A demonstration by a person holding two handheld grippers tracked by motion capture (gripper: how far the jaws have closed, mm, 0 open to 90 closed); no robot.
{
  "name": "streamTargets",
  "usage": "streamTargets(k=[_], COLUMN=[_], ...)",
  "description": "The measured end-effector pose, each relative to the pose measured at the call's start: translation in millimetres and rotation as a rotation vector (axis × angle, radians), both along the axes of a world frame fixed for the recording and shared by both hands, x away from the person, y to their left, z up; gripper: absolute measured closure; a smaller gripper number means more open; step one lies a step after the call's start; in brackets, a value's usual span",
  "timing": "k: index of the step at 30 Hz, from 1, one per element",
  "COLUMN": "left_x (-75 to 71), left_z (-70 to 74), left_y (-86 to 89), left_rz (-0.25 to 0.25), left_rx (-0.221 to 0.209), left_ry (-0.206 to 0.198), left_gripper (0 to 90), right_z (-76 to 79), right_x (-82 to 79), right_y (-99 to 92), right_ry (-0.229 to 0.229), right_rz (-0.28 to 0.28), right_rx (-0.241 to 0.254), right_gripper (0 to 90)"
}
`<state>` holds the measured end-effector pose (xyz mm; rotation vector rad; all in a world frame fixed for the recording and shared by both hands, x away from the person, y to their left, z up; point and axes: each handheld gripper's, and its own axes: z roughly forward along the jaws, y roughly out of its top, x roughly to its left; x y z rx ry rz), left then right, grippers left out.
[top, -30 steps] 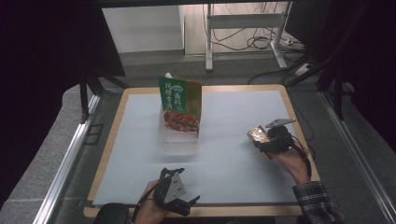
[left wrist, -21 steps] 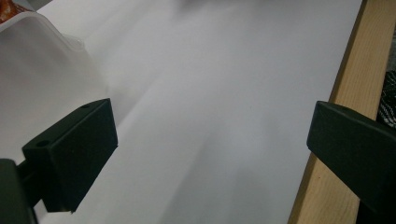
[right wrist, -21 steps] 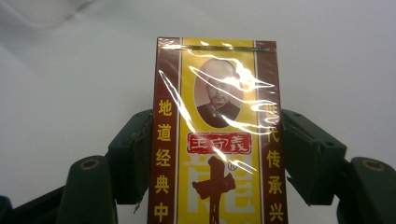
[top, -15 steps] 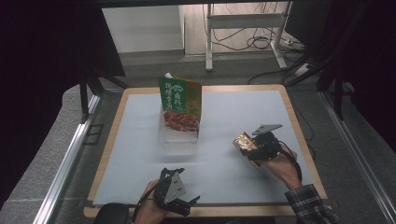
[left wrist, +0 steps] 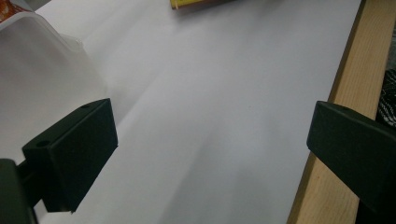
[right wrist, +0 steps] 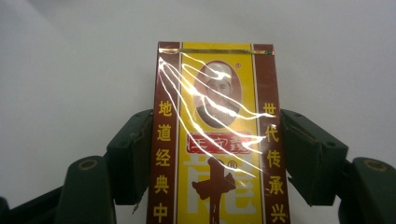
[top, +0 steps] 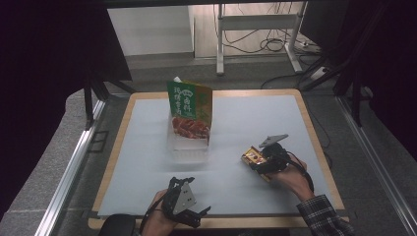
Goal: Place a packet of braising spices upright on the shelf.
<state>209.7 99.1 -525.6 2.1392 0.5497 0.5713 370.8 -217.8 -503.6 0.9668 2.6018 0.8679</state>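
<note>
My right gripper (top: 256, 160) is shut on a small yellow and brown box (top: 253, 157) wrapped in shiny film, low over the right part of the white table sheet (top: 246, 118). In the right gripper view the box (right wrist: 217, 140) sits squarely between both pads (right wrist: 133, 154), its front end pointing away. A green and orange food packet (top: 191, 105) stands upright in a clear plastic container (top: 188, 146) at the middle of the sheet. My left gripper (top: 189, 209) rests near the front edge, open; in the left gripper view the left gripper (left wrist: 210, 144) has only bare sheet between its jaws.
The sheet lies on a wooden board (top: 314, 142) with a raised rim. A metal rail (top: 74, 167) runs along the left side and another (top: 378, 157) along the right. Table legs and cables (top: 275, 44) stand on the floor behind. Dark curtains flank the space.
My right gripper has carried the box leftward and slightly down, toward the middle of the sheet. The left gripper has stayed in place.
</note>
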Motion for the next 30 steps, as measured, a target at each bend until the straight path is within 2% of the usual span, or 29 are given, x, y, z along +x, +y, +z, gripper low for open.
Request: streamTargets(k=[6,15,18,19,23,24,30], left_x=[0.0,0.9,1.1,1.2,1.2,1.1,0.9], left_z=[-0.4,-1.1,-1.3,-1.4,-1.2,-1.3,-1.3], left_y=[-0.6,-1.4,-1.4,-1.6,-2.0,-2.1,-1.9], left_rz=[-0.001,0.002,0.004,0.003,-0.001,-0.001,0.0], left_rx=[0.0,0.006,0.005,0.006,0.016,0.017,0.012], left_ry=[0.001,0.0,0.001,-0.001,-0.004,-0.004,-0.004], left_gripper=[1.5,1.6,1.5,1.5,1.5,1.5,1.5], right_z=[1.2,5.6,7.8,9.9,12.7,15.3,14.3], right_x=[2.9,9.1,10.1,11.1,12.9,14.4,19.5], right_y=[-2.6,2.3,3.3,5.1,8.7,13.1,26.1], right_ry=[0.03,0.098,0.11,0.115,0.129,0.135,0.159], right_rz=[-0.004,-0.028,-0.022,-0.011,0.011,0.024,0.043], right_rx=[0.025,-0.055,-0.07,-0.096,-0.128,-0.15,-0.232], right_gripper=[23.5,12.6,12.8,15.1,19.1,22.3,25.4])
